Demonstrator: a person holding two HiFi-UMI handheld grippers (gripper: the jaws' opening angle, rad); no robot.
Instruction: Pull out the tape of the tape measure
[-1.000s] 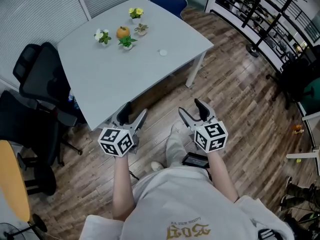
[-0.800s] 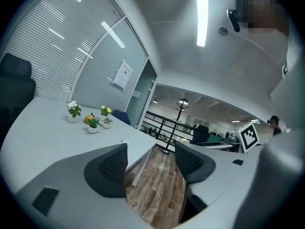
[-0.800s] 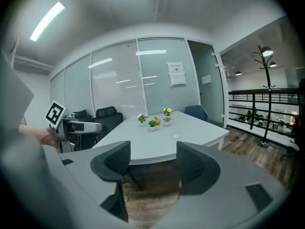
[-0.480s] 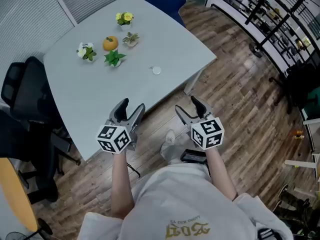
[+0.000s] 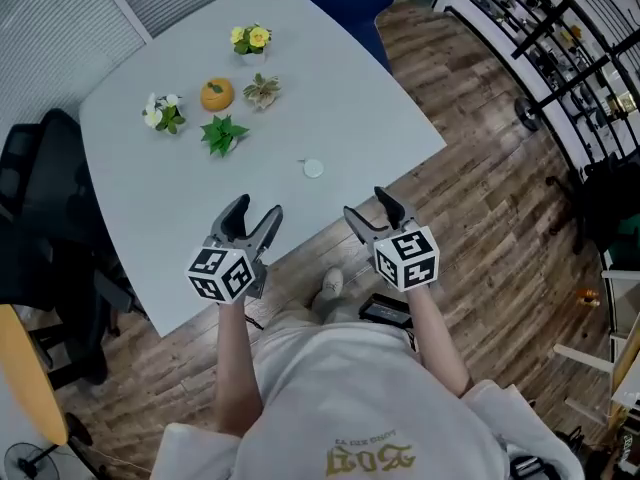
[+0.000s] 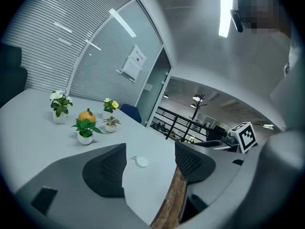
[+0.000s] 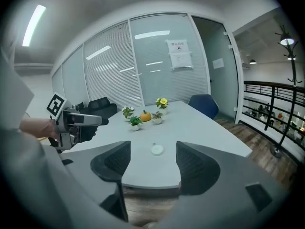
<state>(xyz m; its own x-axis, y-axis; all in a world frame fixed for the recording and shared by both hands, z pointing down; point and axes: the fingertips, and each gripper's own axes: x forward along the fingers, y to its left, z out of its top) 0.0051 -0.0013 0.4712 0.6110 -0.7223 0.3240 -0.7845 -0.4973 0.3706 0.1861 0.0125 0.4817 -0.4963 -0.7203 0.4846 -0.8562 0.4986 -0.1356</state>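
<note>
At nine o'clock in the head view stands a black office chair (image 5: 40,168), just beside a pale grey table (image 5: 330,88). On the table's far part, towards eleven o'clock, a cluster of small potted plants (image 5: 222,133) stands round an orange pumpkin-shaped ornament (image 5: 216,94).

The left gripper (image 5: 256,211) hovers over the table's near edge with its jaws wide apart and nothing between them. In its own view only the table top shows through the gap.

The small round white tape measure (image 5: 314,168) lies flat on the table, alone, at about one o'clock from the left gripper and eleven o'clock from the right one. It is near both but neither touches it. Something small juts from its rim, too small to tell whether it is the tape's tab.

The right gripper (image 5: 368,208) hangs just off the table edge, above the wooden plank floor (image 5: 480,208), with its jaws equally wide and empty. A black metal rack (image 5: 540,38) fills the two o'clock corner.

The task looks not yet begun; both grippers need to reach the case. The case is light and the table smooth, so a jaw landing off-centre could skid it away, perhaps over the near edge. The tab is tiny against such broad pads, so a pinch may miss it. If the case is held too loosely, pulling would likely drag the whole case instead of drawing out the tape.
</note>
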